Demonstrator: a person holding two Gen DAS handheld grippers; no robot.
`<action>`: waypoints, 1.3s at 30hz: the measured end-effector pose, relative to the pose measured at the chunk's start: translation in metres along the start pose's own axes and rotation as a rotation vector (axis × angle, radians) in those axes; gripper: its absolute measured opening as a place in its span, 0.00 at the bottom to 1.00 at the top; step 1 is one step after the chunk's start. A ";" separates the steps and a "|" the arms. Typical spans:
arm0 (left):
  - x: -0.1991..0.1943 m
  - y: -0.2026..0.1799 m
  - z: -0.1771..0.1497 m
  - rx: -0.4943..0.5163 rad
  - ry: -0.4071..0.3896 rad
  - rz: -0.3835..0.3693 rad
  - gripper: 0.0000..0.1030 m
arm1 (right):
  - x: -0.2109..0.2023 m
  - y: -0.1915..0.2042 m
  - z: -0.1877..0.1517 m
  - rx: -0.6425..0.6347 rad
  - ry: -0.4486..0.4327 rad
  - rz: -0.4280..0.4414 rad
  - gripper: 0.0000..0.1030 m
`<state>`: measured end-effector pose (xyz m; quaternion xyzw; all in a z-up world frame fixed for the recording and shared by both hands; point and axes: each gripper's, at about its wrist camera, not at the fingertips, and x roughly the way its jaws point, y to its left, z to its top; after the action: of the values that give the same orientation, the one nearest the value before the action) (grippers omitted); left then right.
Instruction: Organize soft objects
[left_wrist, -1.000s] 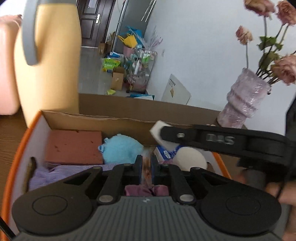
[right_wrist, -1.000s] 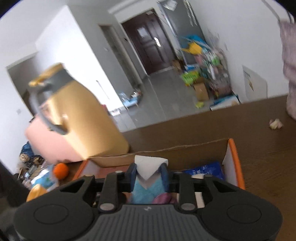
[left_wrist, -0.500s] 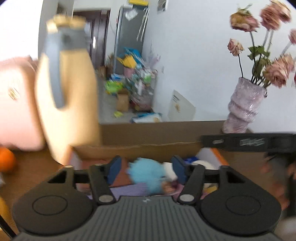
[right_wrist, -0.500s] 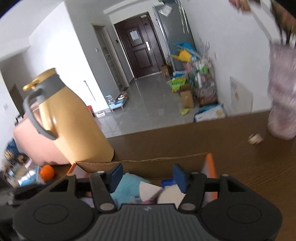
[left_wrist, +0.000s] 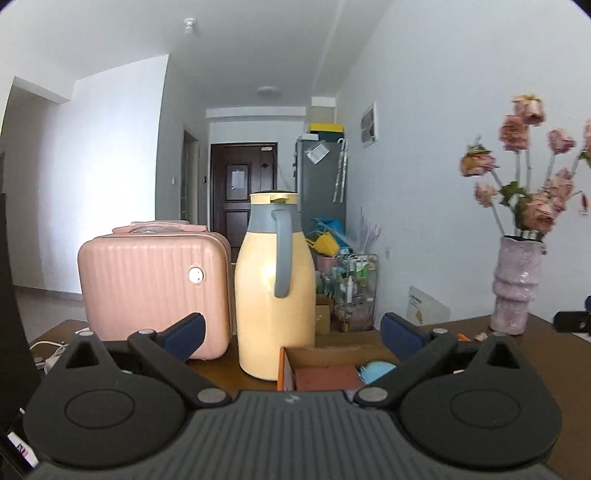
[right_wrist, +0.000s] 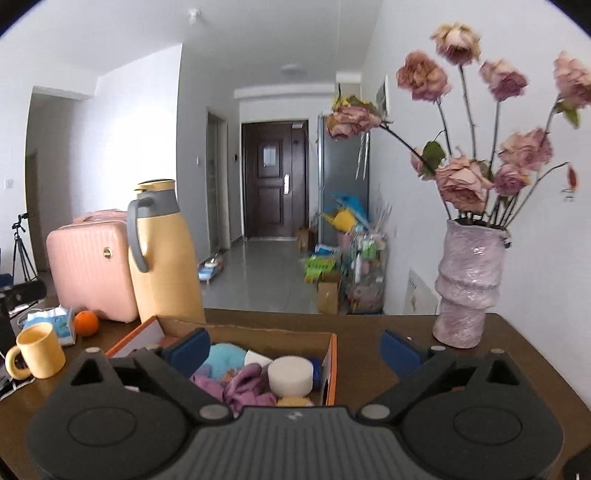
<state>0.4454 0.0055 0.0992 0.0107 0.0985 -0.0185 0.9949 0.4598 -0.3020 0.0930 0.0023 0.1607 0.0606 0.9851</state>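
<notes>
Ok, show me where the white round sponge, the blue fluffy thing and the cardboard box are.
white round sponge (right_wrist: 290, 376), right wrist view, on its front side.
blue fluffy thing (right_wrist: 227, 354), right wrist view, middle of its fluff.
cardboard box (right_wrist: 328, 373), right wrist view, on its orange right wall.

My left hand-held gripper (left_wrist: 291, 334) was black with navy-blue pads, and so was my right hand-held gripper (right_wrist: 295, 349). The box (right_wrist: 330, 363) had an orange rim and plain brown cardboard inside. In it lay a sky-blue fluffy thing (right_wrist: 227, 355), a white round sponge (right_wrist: 290, 376), purple cloth (right_wrist: 245, 384) and a brick-red block (left_wrist: 325, 377). The jug (left_wrist: 275, 291) was pale yellow with a grey handle, the ribbed case (left_wrist: 153, 282) pink, the surface (right_wrist: 369, 332) dark brown.
</notes>
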 end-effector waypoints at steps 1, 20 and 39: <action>-0.010 0.000 -0.004 -0.003 -0.009 -0.007 1.00 | -0.006 0.004 -0.006 -0.010 -0.006 0.000 0.96; -0.162 -0.001 -0.041 -0.034 0.007 -0.006 1.00 | -0.142 0.030 -0.062 0.034 -0.081 -0.028 0.96; -0.380 -0.008 -0.127 0.005 0.012 0.008 1.00 | -0.343 0.094 -0.178 -0.042 -0.006 0.033 1.00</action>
<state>0.0478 0.0143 0.0490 0.0137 0.1042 -0.0146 0.9944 0.0692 -0.2523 0.0352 -0.0154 0.1562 0.0803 0.9843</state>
